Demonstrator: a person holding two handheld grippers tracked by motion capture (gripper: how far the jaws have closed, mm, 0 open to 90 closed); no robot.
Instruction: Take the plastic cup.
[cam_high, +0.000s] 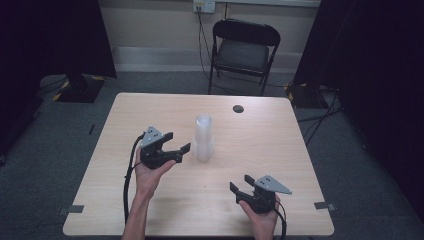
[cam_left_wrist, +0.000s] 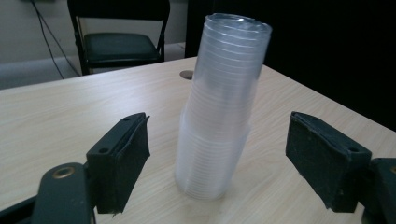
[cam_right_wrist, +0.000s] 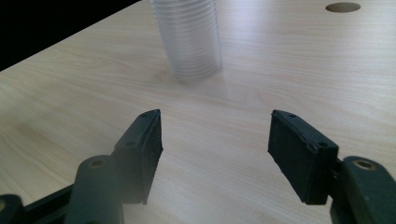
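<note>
On the worktop (cam_high: 165, 107), near its middle, the stack of clear cups (cam_high: 203, 139) stands upright, long axis vertical. Your left tool (cam_high: 176, 141) sits just beside it, spread wide and empty, the stack straight ahead. Your right tool (cam_high: 240, 183), also spread and empty, is farther off.

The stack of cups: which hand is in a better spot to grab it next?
Probably the left. The left gripper sits right beside the stack of clear cups, its open jaws framing it. The right gripper is open too, but farther back near the table edge.
</note>
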